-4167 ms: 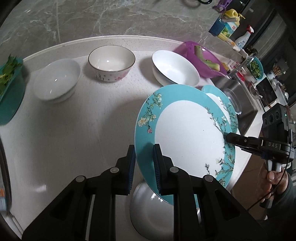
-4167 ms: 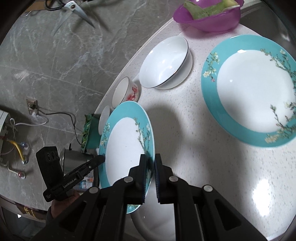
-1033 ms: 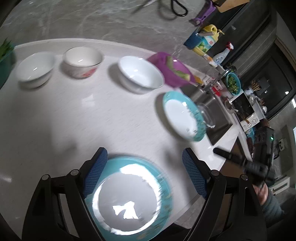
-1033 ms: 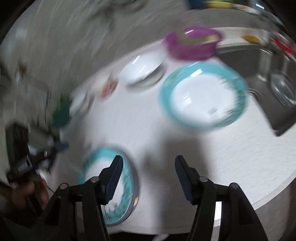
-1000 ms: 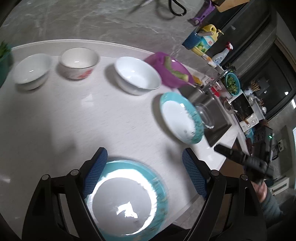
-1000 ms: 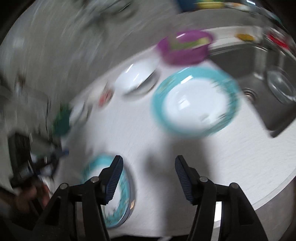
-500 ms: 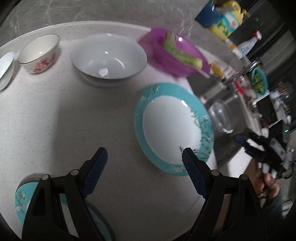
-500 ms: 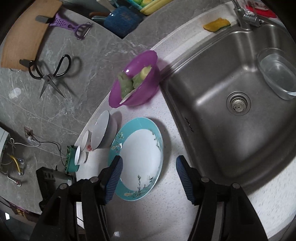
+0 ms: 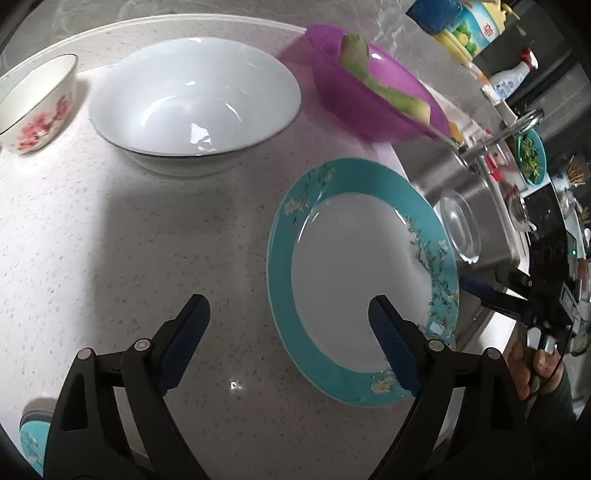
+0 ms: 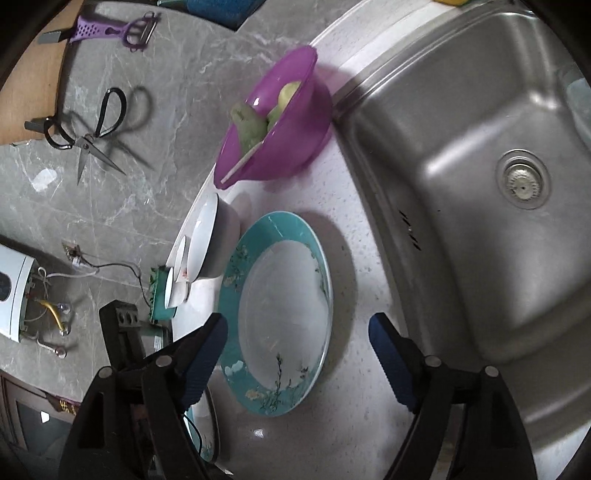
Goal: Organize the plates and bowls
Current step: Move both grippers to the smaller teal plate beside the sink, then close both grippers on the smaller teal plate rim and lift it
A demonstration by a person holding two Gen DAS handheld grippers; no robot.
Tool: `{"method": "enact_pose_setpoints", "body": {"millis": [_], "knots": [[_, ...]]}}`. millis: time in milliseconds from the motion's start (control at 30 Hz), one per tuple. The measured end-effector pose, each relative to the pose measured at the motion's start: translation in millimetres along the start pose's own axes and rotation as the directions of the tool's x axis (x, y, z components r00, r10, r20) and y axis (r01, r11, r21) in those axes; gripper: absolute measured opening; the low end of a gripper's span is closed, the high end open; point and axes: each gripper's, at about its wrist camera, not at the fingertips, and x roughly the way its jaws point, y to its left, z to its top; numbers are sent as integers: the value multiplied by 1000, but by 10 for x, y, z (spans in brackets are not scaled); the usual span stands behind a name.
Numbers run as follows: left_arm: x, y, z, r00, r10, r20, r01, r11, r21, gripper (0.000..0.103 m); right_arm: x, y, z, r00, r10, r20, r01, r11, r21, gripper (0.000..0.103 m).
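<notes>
A teal-rimmed plate with a white centre and flower print (image 9: 362, 277) lies flat on the white counter (image 9: 129, 229); it also shows in the right wrist view (image 10: 280, 314). My left gripper (image 9: 288, 332) is open, its right finger over the plate's near rim. My right gripper (image 10: 295, 343) is open above the same plate from the sink side; it also shows in the left wrist view (image 9: 491, 291). A large white bowl (image 9: 195, 103) and a small flowered bowl (image 9: 33, 107) stand behind. Another teal plate (image 9: 33, 439) lies at the near left edge.
A purple bowl with green vegetable pieces (image 9: 373, 99) stands by the steel sink (image 10: 480, 184). A glass bowl (image 9: 461, 229) sits in the sink. Scissors (image 10: 88, 129) and a purple peeler (image 10: 110, 31) hang on the grey wall. Bottles (image 9: 469, 26) stand at the back right.
Both grippers let go of the first teal plate and opened. They moved right to the second teal plate by the sink and now hover close over it.
</notes>
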Motion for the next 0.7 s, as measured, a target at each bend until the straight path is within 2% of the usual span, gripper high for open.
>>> {"method": "enact_pose_setpoints", "body": {"millis": [100,267,367,433,467,500,533,567,600,700], "knots": [[99,-12,18,1000,-7,-3,7,1000,4,88,129,-28,30,998,22,-54,-23,1000,-12,81],[336,-62,85,998,-8,-62,9,1000,7,88,275,-137,69,993,49,-105,-50,999,-4,81],[398,-115,153,997,13,-73,-12,1000,5,85,334,-173,107,990,65,-126,-68,998,-14,72],[418,-130,180,997,48,-63,-47,999,8,69,363,-161,138,988,64,-140,-68,997,-22,70],[424,-156,192,996,71,-62,-69,997,25,56,388,-163,155,986,63,-153,-67,997,-22,65],[435,-182,198,994,89,-65,-87,995,40,43,411,-163,163,985,52,-166,-57,998,-24,54],[436,-190,196,992,101,-69,-98,994,51,39,443,-162,170,983,22,-183,-29,999,-35,47],[456,-222,199,991,111,-74,-106,992,64,33,469,-157,173,980,-1,-198,-8,999,-42,31],[476,-268,200,990,118,-78,-112,990,80,31,514,-159,170,974,-29,-225,19,999,-46,12],[523,-390,193,986,146,-77,-136,983,122,31,543,-144,146,968,-52,-244,42,998,-45,9]]}}
